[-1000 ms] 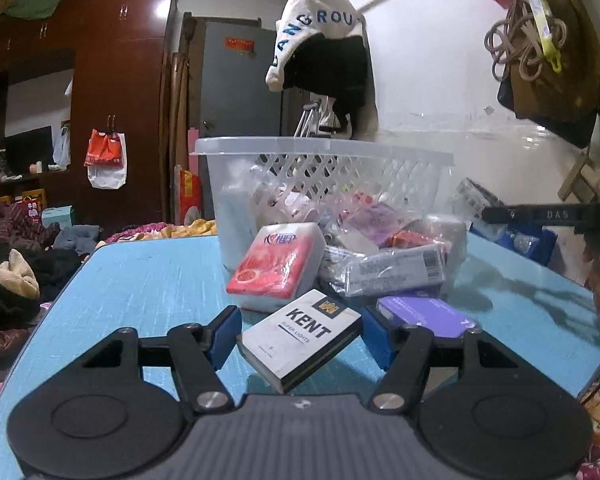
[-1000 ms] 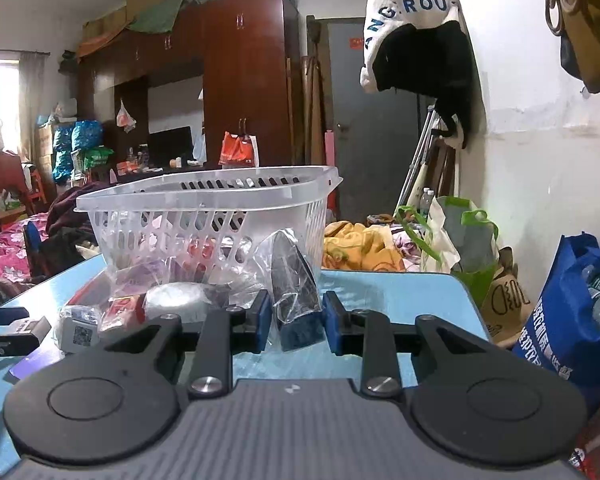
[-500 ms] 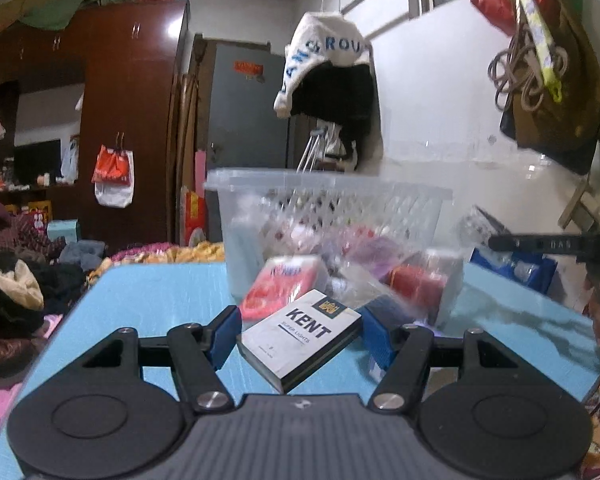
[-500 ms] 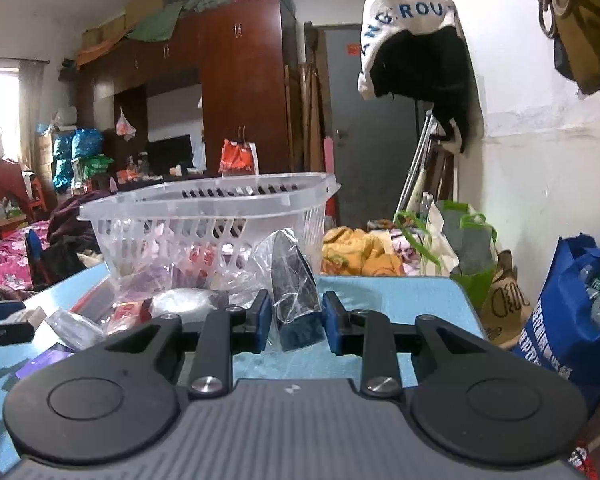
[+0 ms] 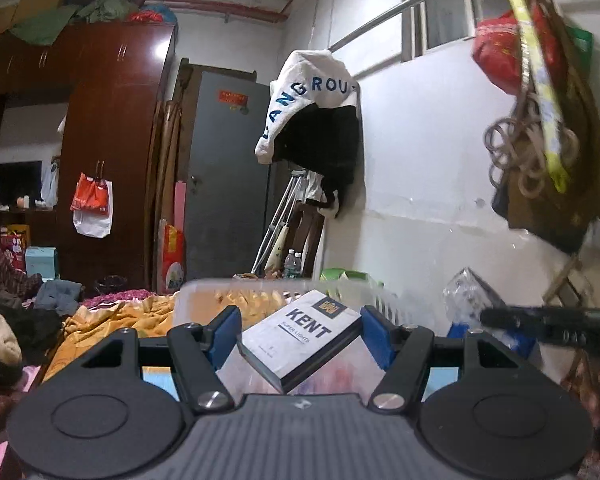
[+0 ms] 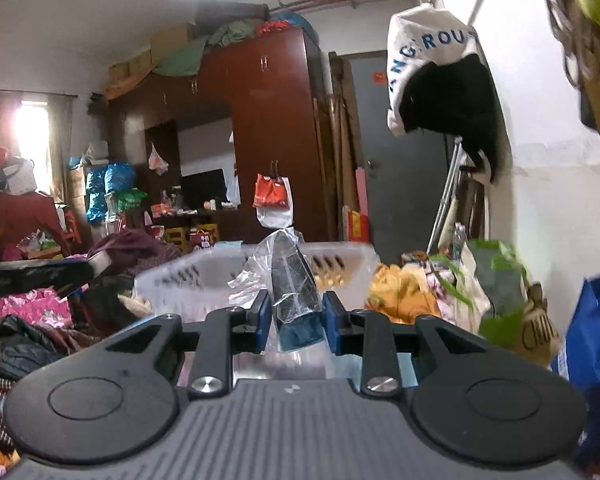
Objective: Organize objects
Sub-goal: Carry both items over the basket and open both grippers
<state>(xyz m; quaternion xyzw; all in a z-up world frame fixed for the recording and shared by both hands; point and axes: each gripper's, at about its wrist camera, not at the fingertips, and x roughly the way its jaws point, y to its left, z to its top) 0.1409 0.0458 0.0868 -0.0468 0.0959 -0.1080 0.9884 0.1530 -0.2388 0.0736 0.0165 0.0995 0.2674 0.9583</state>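
Judging by its printed card faces and crisp edges, the KENT pack (image 5: pixel 300 338) is taken to be light, stiff and easily dented at the corners; a hold across its two long side faces is considered soundest, and that is roughly where it is held. The left gripper (image 5: pixel 300 334) is closed on the pack, whose blue pads bear on its left and right sides. The pack is seen tilted, one corner dropped toward the camera, so some risk of it pivoting in the grip is noted. It is carried clear of any surface, in front of and level with the near rim of the white basket (image 5: pixel 260 286).

The plastic-wrapped dark item (image 6: pixel 294 300) is judged to be light, soft and slippery, the loose film being liable to slide or crumple; a hold low on the firmer dark body is preferred to one on the wrapping alone. The right gripper (image 6: pixel 294 326) is clamped nearly shut on its lower part, with the crinkled film standing up above the pads. This item is likewise held in the air, before the basket wall, which is blurred in both views
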